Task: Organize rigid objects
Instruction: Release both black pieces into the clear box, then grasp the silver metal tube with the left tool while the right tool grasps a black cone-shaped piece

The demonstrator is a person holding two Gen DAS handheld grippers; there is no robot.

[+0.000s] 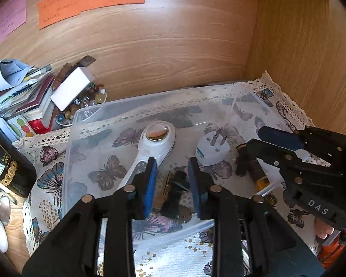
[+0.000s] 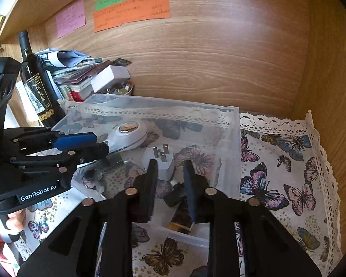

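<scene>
**Both grippers poised over the clear bin**

Inside a wooden alcove, on a butterfly-print cloth (image 2: 288, 161) with a lace edge, stands a clear plastic bin (image 2: 228, 124) that already holds several hard items. A white magnifier (image 1: 154, 143) lies toward the left of the bin, its lens end pointing at the back wall. A white plug adapter (image 1: 211, 149) sits to its right, prongs up. A dark cylinder with a brown and yellow end (image 1: 253, 168) lies near the right wall of the bin, and a small black item (image 1: 176, 191) rests on the bin floor near the front.

The left gripper (image 1: 171, 182) hangs over the front of the bin with its jaws apart and nothing between them; the small black item lies below the gap. The right gripper (image 2: 169, 184) hovers above the adapter and the dark cylinder, jaws likewise apart and empty.

The step in hand looks like choosing and picking an item inside the bin, or tidying what lies there. To do it well, each gripper should come down straight so the jaws straddle one item only, without scraping the thin bin wall. The adapter is best pinched across its smooth body, not its prongs. The two grippers are near each other, so one ought to move at a time. A dark bottle (image 2: 34, 80) and stacked papers (image 2: 76, 73) crowd the left, leaving little room there.
</scene>
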